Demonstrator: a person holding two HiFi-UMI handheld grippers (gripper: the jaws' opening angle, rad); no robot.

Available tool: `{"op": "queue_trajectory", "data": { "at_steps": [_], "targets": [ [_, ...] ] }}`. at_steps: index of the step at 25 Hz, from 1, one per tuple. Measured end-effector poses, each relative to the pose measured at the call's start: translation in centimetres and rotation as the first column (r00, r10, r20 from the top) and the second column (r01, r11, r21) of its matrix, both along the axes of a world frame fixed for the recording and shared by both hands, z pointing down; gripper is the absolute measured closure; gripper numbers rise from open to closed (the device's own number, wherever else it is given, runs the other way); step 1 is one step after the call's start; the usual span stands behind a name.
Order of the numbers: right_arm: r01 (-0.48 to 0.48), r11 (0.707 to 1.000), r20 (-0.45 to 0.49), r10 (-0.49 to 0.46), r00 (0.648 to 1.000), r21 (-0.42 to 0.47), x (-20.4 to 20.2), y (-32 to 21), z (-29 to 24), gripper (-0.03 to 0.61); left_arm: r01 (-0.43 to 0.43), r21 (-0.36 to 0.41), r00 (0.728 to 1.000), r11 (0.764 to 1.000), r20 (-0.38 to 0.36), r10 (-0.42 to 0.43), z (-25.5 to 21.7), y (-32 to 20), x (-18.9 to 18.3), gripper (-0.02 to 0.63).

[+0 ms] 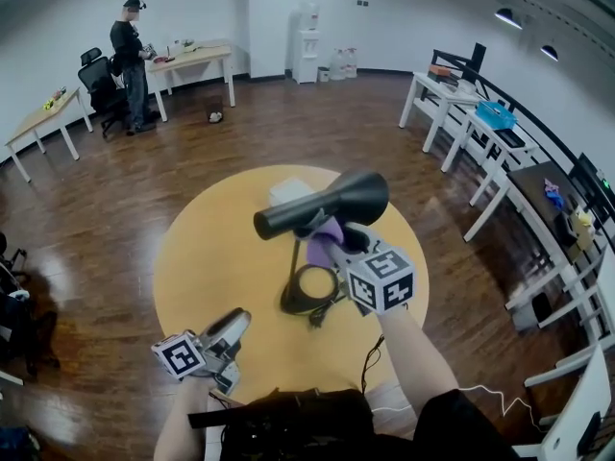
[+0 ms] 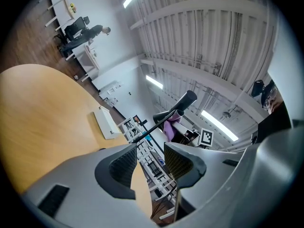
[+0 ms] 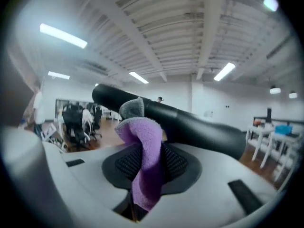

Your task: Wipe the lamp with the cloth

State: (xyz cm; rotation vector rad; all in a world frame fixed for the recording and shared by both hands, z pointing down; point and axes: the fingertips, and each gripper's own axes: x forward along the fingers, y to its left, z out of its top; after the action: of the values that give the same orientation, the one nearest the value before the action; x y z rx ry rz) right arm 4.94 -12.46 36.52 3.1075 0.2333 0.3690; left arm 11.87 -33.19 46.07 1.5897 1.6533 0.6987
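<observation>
Purple microfibre, grey on its back: the cloth (image 3: 144,151) sits between the pads of the right gripper (image 1: 333,246), jaws clamped on it, with a fold standing up past the tips. The fold lies against the underside of the black lamp (image 1: 325,205), on its tube-shaped head toward the narrower end. It looks like true contact in the right gripper view, though the wide lens may flatter it.

The lamp stands near the middle of the round yellow table (image 1: 207,257). Its ring base (image 1: 309,291) is flat on the wood, with a thin stem going up. The head is tilted, wide mouth toward 2 o'clock, narrow end toward 9. A black cord (image 1: 369,358) hangs over the table edge at 5 o'clock.

The right gripper comes in from 4 o'clock, marker cube uppermost. The left gripper (image 1: 233,325) is at the table's 7 o'clock rim, well apart from the lamp, with its jaws spread and nothing between them; only table edge and room show in the gap.

A flat white box (image 1: 288,191) lies on the table at 12 o'clock, behind the lamp. A person (image 1: 130,60) stands at a desk far off at 11 o'clock.
</observation>
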Motion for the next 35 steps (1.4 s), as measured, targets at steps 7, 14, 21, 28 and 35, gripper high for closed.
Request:
{"op": "queue_trajectory", "data": {
  "at_steps": [7,14,21,28,35],
  "targets": [
    [0.106,0.706,-0.251,0.105,0.962,0.701,-0.5,1.7,0.4,0.479,-0.011,-0.004,1.0,1.0,0.014,0.011,0.2,0.0,-0.3,0.439],
    [0.092,0.484,-0.258,0.288,0.922,0.87,-2.1,4.0,4.2,0.477,-0.015,-0.007,1.0,1.0,0.01,0.015,0.2,0.0,-0.3,0.439],
    [0.043,0.55,-0.212,0.248,0.945,0.834,-2.0,4.0,5.8,0.479,-0.018,-0.002,1.0,1.0,0.017,0.018,0.6,0.0,-0.2,0.439],
    [0.006,0.888,-0.069,0.029,0.997,0.459,2.0,-0.4,3.0,0.478,-0.028,-0.01,1.0,1.0,0.008,0.028,0.3,0.2,-0.5,0.439],
    [0.053,0.792,-0.147,0.047,0.988,0.608,1.4,0.6,1.7,0.479,-0.011,-0.007,1.0,1.0,0.011,0.011,0.6,-0.3,-0.4,0.439]
  ]
}}
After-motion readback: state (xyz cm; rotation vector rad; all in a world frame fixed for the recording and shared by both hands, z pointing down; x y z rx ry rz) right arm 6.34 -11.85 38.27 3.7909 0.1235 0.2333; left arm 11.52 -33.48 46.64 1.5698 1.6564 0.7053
